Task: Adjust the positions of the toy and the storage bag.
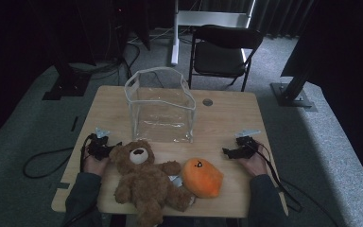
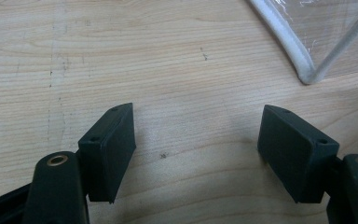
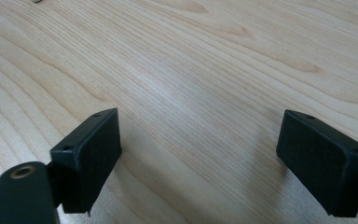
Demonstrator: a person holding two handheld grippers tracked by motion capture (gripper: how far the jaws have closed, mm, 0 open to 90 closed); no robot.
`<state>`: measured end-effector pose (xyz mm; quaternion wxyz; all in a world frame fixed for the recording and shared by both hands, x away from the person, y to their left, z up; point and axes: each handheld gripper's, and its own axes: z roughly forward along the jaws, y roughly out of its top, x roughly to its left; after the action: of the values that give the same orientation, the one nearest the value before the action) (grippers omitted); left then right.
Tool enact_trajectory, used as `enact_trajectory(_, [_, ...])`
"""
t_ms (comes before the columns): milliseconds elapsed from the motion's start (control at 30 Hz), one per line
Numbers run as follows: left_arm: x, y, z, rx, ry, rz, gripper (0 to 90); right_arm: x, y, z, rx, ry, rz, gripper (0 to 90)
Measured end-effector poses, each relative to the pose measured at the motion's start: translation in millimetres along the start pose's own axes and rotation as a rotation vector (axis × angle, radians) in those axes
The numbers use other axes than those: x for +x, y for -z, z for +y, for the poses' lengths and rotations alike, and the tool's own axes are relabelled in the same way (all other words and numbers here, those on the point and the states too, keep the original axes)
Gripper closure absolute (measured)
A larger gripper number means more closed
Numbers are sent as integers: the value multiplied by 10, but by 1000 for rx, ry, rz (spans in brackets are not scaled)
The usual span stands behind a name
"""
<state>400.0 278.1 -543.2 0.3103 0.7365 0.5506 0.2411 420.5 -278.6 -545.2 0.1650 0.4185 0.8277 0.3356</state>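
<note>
High view: both grippers parted and empty beside two soft toys

High view, looking down on a pale wooden table [image 1: 227, 118] on grey carpet. Near the front edge, lying on its back: a brown plush teddy bear [image 1: 144, 182] with a cream muzzle, head toward the left gripper [image 1: 116, 145]. Just right of the bear, touching its outstretched arm: a rounded orange plush toy [image 1: 202, 177] with a small dark mark on top. Behind both, upright and open at the top: a clear plastic pouch with a white rim [image 1: 159, 106], standing about mid-table and well apart from either gripper. Farther back on the wood, a small round grey cable port [image 1: 207, 102]. Beyond the table, a black folding chair [image 1: 222, 49] and a white stand [image 1: 177, 28], out of reach of the work.

Left gripper held low at the table's left edge, tip right beside the bear's ear, jaws spread wide with nothing between them. Left gripper view: bare wood between the two black pads [image 2: 109, 154], the pouch's white-edged corner [image 2: 303, 65] ahead and to the right, no contact.

Right gripper [image 1: 227, 152] near the table's right edge, pointing toward the orange toy, clear wood between the two. Right gripper view: pads [image 3: 91, 158] wide apart over wood grain, nothing gripped.
</note>
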Motion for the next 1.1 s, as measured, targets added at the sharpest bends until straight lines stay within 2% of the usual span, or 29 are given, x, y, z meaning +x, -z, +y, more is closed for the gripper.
enact_trajectory(200, [0,0,0,-1,0,0,280,26,60,10,11,19,-18,159])
enact_trajectory(333, [0,0,0,-1,0,0,280,49,122,30,-13,19,-15,165])
enact_trajectory(500, [-1,0,0,-1,0,-1,280,106,191,60,-17,31,-3,181])
enact_trajectory(633, [-1,0,0,-1,0,-1,280,152,268,100,-45,41,4,184])
enact_trajectory(1100, [0,0,0,-1,0,-1,280,449,488,234,-84,126,61,194])
